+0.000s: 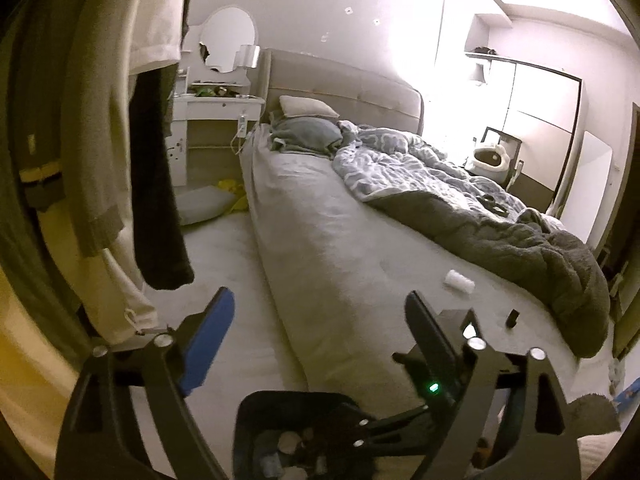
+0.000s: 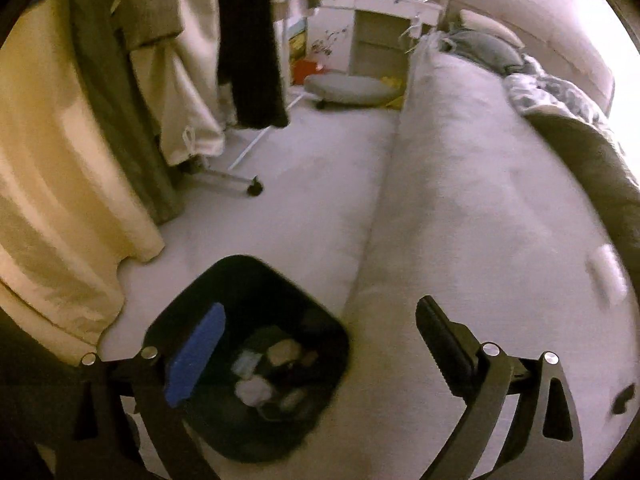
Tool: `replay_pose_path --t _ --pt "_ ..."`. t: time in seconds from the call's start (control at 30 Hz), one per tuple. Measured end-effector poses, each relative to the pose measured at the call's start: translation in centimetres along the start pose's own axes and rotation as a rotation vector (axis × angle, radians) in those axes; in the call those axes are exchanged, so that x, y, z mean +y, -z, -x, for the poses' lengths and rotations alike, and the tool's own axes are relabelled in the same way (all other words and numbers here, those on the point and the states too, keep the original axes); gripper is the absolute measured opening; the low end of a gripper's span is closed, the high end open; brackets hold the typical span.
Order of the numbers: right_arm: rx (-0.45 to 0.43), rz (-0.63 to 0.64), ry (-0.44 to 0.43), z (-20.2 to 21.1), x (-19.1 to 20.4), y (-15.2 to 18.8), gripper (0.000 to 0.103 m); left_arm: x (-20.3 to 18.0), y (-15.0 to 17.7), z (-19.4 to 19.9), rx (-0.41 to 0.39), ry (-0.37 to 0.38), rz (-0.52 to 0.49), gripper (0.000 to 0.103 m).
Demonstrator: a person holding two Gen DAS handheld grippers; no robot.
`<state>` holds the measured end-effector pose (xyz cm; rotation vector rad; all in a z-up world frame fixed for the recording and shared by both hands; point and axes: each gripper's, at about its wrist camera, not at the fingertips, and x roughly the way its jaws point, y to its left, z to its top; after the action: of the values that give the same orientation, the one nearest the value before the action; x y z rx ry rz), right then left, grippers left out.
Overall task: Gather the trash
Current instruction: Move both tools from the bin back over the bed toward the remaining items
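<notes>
Both the left gripper (image 1: 316,320) and right gripper (image 2: 320,332) are hanging wide apart and empty while that small white cup (image 1: 459,280) is lying on the bed (image 1: 340,208), probably light and crushable, so pinching gently across its middle looks safest.

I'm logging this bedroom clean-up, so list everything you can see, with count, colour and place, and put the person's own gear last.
Trash bin: one, black, on the floor beside the bed, scraps inside.
Bed: one, pale grey sheet, filling the middle and right.
Duvet: one, grey patterned with a dark underside, rumpled on the bed's far side.
Pillows: two, cream and grey, at the headboard.
White object: one, small, on the sheet near the duvet.
Small dark object: one, black, on the sheet nearer the camera.
Hanging clothes: several, cream, olive and black, on a wheeled rack at left.
Dressing table: one, white, beside the headboard.
Left gripper: fingers open, empty.
Right gripper: fingers open, empty, above the bin.
</notes>
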<state>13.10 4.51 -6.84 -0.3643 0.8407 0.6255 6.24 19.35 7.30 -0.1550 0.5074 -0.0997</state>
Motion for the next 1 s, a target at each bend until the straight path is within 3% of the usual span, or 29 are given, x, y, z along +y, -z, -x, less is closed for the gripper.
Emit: replay_pose_path --t 0.13,0.47,1.0 --pt "-0.003 -0.032 0.039 1.4 -3.5 0.5 0.099 -1.9 -0.2 -1.1 -0.008 0.007 -0.006 0.099" --pt "-0.04 -0.063 0.091 4.3 -9.1 1.9 0.1 -5.8 0.0 -4.2 0.006 0.019 -0.003 0.1" --pt "-0.109 -0.164 0.15 8.7 -19.5 5.2 0.1 -13.1 2.2 -10.9 0.127 0.001 -0.151 0.1"
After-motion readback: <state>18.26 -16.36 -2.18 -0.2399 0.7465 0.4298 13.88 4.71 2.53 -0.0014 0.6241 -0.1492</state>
